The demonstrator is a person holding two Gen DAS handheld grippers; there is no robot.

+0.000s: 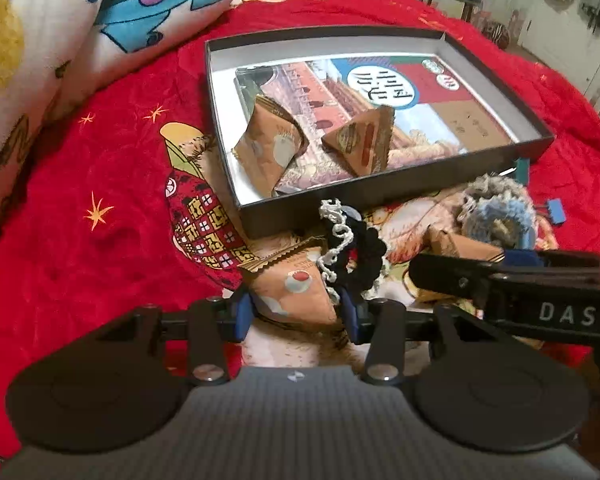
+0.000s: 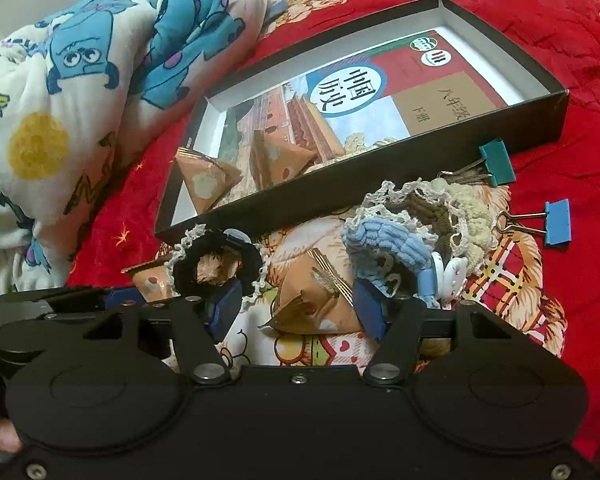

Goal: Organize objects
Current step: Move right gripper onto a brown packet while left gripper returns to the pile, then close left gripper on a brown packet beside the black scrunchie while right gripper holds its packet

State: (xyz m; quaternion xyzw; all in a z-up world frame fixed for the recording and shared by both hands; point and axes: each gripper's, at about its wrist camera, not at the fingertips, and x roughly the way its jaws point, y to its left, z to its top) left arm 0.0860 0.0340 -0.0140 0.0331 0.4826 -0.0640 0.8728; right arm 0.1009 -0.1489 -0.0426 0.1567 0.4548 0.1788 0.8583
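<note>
Through the left wrist camera, a shallow black box [image 1: 380, 196] lies on the red bedspread [image 1: 80, 240] at twelve o'clock, holding a history book [image 1: 428, 96] and two tan triangular packets [image 1: 268, 148]. A cartoon-print quilt [image 1: 60, 40] is bunched at ten o'clock. The left gripper [image 1: 296, 312] has its blue fingers [image 1: 242, 316] clamped on a third tan packet [image 1: 292, 292], with a black lace-edged scrunchie [image 1: 360, 252] touching it at one o'clock. Through the right wrist camera, the right gripper [image 2: 298, 312] has its fingers spread apart around another tan packet [image 2: 312, 300] on the bed. A blue scrunchie [image 2: 388, 240] sits at one o'clock, and a green binder clip [image 2: 496, 162] and a blue binder clip [image 2: 556, 222] lie farther out at two o'clock.
</note>
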